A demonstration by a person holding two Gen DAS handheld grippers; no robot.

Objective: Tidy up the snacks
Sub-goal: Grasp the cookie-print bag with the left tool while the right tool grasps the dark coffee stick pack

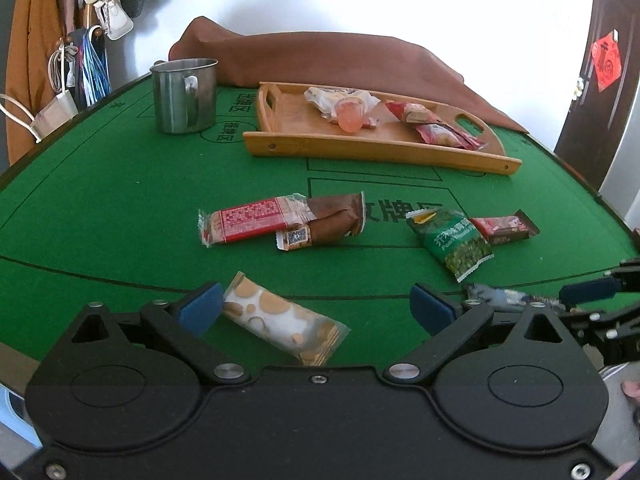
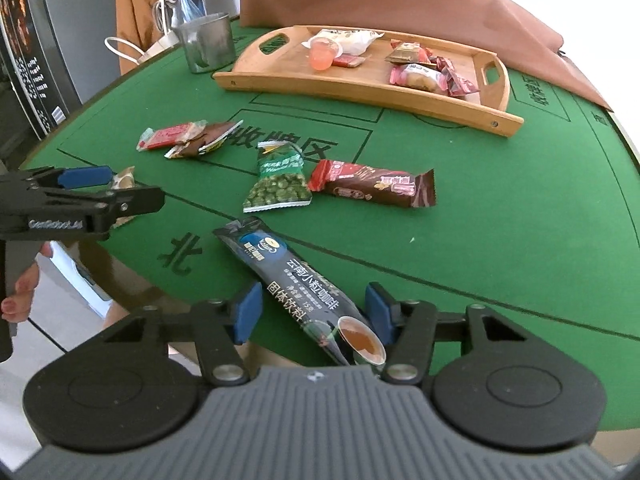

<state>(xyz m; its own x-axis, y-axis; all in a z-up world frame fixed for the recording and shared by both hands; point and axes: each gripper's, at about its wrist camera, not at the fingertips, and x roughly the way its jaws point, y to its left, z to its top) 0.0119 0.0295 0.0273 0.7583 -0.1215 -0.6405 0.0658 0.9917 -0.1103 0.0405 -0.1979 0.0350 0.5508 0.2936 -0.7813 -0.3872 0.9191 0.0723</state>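
My left gripper [image 1: 316, 308] stands open low over the green table, with a white packet with tan dots [image 1: 280, 320] lying between its blue pads, untouched. My right gripper [image 2: 314, 312] is partly open around a long dark coffee stick packet [image 2: 292, 276] that lies slanted on the felt near the front edge. The right pad is close to the packet and a gap shows at the left pad. A wooden tray [image 1: 376, 152] at the back holds a pink jelly cup [image 1: 352, 114] and several wrapped snacks.
Loose on the felt are a red cracker pack [image 1: 248, 220], a brown wrapper [image 1: 336, 216], a green pea bag [image 2: 280, 176] and a brown-red bar [image 2: 372, 184]. A steel mug [image 1: 184, 96] stands left of the tray. A brown cloth [image 1: 320, 56] lies behind it.
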